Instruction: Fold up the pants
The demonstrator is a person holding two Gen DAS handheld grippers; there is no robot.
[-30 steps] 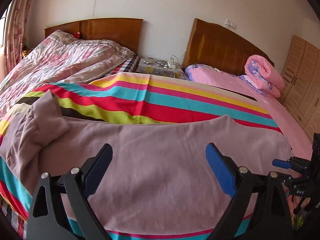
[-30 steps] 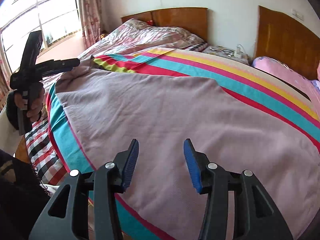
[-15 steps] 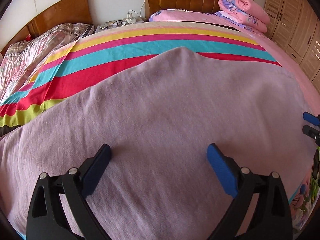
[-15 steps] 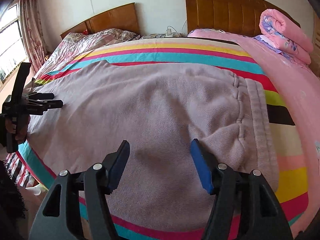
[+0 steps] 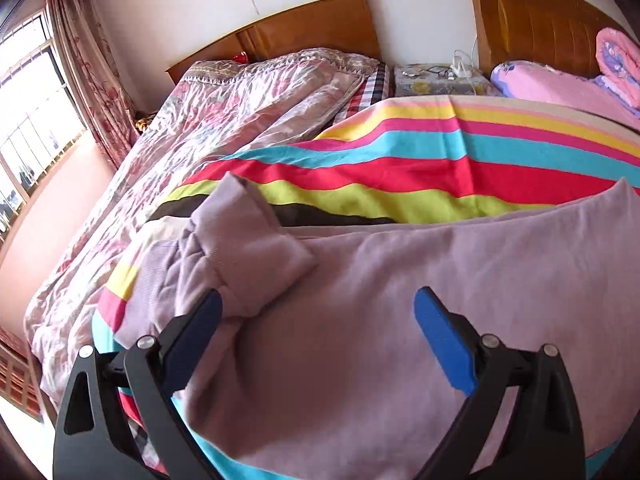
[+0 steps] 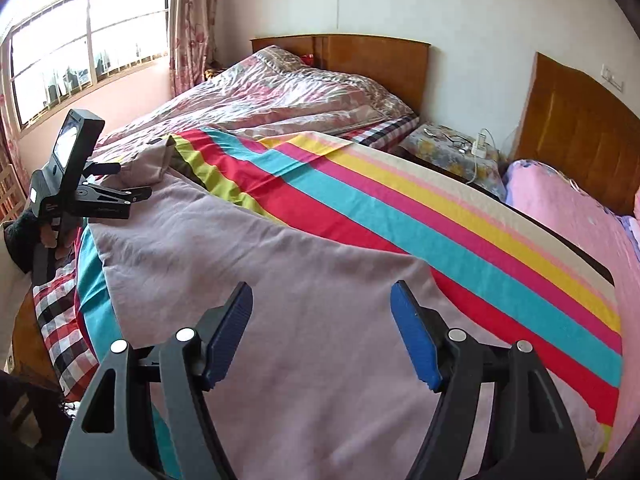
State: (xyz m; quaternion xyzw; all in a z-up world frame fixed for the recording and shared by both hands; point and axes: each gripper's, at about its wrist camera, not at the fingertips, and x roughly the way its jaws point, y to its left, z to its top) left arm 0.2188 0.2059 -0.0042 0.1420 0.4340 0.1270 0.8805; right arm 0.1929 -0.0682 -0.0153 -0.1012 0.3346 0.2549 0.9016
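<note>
The mauve pants (image 5: 400,320) lie spread flat on a striped sheet (image 5: 420,168) on the bed. Their left end is bunched and folded over (image 5: 248,248). My left gripper (image 5: 318,316) is open and empty, just above the pants near that bunched end. My right gripper (image 6: 322,312) is open and empty above the pants (image 6: 280,280) further right. The left gripper (image 6: 104,196) also shows in the right wrist view, at the pants' left end.
A floral quilt (image 5: 224,112) covers the bed to the left. A nightstand (image 5: 436,80) with cables stands between two wooden headboards. A pink bed (image 6: 580,208) lies to the right. A window (image 6: 80,40) is at the far left.
Both grippers have swung back to the left, from the pants' right part and waistband to their left end. Both stay open and empty. The pants have not moved.
</note>
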